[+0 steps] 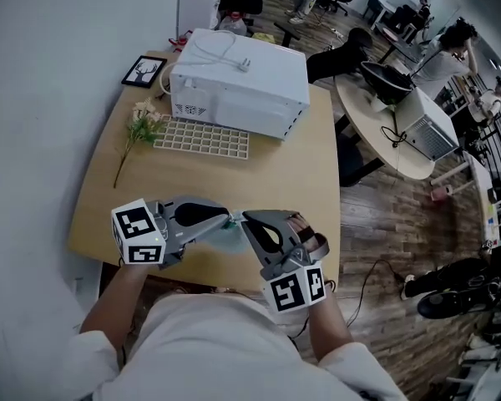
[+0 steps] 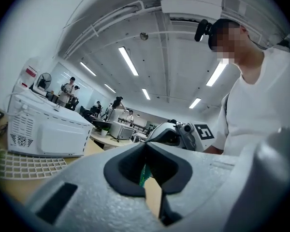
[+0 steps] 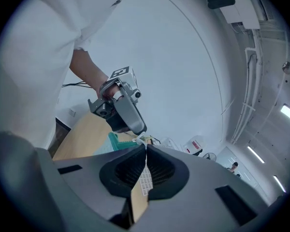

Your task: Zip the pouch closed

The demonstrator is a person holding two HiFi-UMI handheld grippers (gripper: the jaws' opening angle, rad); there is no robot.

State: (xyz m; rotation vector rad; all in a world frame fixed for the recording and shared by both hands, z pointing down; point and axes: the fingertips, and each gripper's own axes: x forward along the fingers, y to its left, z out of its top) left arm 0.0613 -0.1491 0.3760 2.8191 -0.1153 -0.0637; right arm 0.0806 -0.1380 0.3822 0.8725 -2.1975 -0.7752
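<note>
We see the teal pouch (image 1: 231, 235) held just above the table's (image 1: 150, 182) near edge between 2 grippers. The left gripper (image 1: 225, 219) is clamped on its fabric. The right gripper (image 1: 245, 219) is pinched on the zipper pull (image 3: 141, 140).

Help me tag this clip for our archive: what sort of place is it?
Probably an open-plan office or lab: a wooden desk with a white appliance, people at workstations behind, ceiling strip lights.
</note>
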